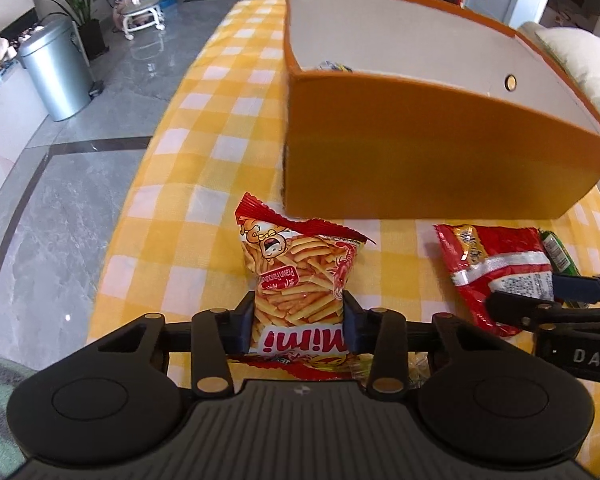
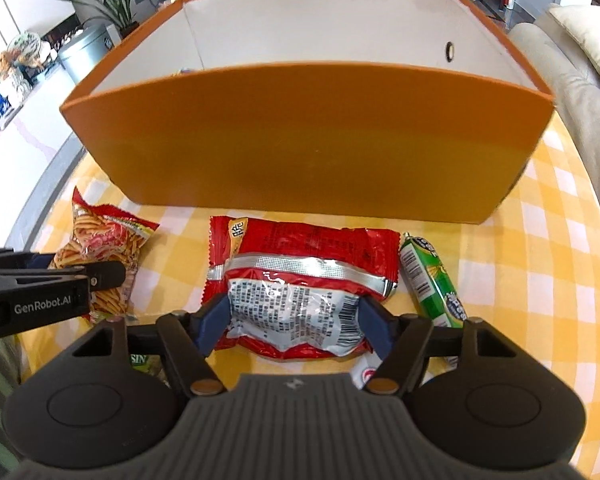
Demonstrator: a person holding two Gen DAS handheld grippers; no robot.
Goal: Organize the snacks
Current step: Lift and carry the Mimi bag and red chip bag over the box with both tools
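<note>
Left tongs (image 1: 298, 322) clamp Mimi bag (image 1: 300, 280), lengthwise toward box (image 1: 420, 152); right tongs (image 2: 292, 320) pinch red packet (image 2: 300, 280).

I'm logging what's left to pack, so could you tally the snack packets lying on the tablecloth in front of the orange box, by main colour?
Red and orange: 1, the Mimi prawn stick bag
Red and silver: 1, the red foil packet
Green: 1, the green packet
Total: 3. Scraps of other wrappers show near the tongs, too hidden to count.
</note>
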